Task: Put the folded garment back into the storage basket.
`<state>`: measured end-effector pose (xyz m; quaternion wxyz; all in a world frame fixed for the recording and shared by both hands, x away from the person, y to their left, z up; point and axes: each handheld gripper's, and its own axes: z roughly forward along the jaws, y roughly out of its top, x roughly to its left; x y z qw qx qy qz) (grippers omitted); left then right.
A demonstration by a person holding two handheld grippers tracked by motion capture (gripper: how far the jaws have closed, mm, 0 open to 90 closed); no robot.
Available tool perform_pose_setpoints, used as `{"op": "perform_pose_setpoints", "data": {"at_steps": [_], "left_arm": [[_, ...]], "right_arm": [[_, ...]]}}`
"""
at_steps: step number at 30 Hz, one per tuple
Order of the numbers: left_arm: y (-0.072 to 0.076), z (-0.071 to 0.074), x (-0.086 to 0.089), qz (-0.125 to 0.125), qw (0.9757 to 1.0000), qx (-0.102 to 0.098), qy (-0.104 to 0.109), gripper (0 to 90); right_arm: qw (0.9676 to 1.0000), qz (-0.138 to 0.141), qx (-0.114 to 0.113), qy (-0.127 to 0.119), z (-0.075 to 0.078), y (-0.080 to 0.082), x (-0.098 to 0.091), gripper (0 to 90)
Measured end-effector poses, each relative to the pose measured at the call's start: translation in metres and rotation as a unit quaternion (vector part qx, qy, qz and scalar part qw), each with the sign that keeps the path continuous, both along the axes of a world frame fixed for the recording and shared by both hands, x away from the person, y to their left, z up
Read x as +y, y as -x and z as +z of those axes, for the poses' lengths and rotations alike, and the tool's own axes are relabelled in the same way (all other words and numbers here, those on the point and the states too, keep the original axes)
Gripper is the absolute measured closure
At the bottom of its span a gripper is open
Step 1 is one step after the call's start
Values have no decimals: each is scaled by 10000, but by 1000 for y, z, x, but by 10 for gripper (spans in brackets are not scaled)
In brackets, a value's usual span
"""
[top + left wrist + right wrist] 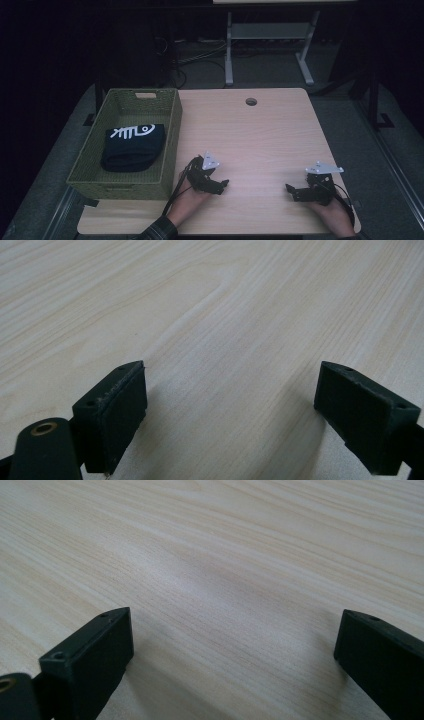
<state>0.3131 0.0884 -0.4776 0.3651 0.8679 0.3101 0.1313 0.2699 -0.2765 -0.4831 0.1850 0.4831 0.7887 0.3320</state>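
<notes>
Two grippers: left gripper (223, 185) and right gripper (290, 191) are resting wide apart-jawed, gripping nothing.
Basket (170, 135): is holding a folded black cloth (131, 150).
Print: white fish-skeleton (132, 132), no readable writing.

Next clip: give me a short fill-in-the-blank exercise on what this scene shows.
1. The folded black cloth with a white print lies inside the green woven ____.
2. That green woven basket stands at the ____ edge of the light wooden table in the high view.
3. The left gripper and the right gripper both have their jaws ____.

Missing words: basket; left; open
</notes>
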Motion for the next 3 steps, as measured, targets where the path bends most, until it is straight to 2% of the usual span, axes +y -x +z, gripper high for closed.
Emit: {"op": "perform_pose_setpoints", "data": {"at_steps": [3], "left_arm": [[0,0,0,1,10000,0,4,129]], "right_arm": [[10000,0,-1,0,0,0,0,20]]}}
